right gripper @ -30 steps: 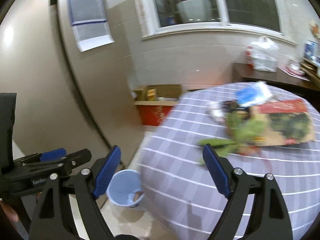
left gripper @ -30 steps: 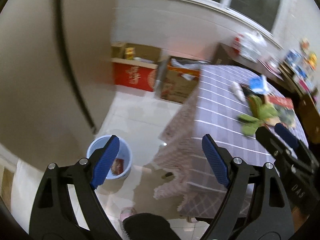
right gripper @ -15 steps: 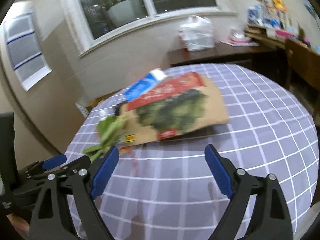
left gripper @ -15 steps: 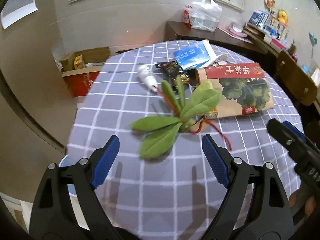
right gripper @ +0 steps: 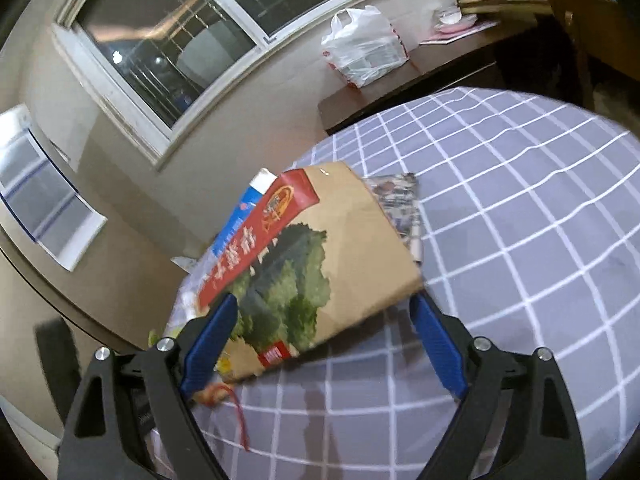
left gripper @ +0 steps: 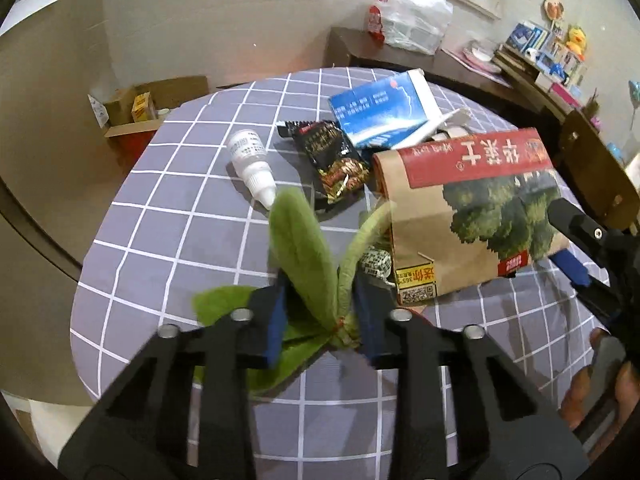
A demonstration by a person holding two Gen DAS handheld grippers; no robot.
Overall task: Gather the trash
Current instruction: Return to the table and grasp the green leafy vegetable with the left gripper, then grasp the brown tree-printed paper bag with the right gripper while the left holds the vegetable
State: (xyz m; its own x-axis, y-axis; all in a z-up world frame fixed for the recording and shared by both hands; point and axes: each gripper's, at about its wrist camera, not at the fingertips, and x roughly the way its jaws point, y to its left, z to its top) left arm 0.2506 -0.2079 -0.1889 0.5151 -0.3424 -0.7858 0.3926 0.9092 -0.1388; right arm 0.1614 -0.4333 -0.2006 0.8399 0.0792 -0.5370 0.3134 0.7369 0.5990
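Half a second on, my left gripper [left gripper: 320,316] has closed on the leaves [left gripper: 304,256] lying on the desk [left gripper: 168,216], while my right gripper [right gripper: 320,340], open, straddles the paper bag [right gripper: 320,256], so both are nearly collected.

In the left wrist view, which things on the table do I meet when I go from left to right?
White bottle → black snack wrapper → blue carton → brown paper bag.

Hidden under the paper bag [right gripper: 320,264]: most of the blue carton [right gripper: 236,220]; blurred near its right corner.
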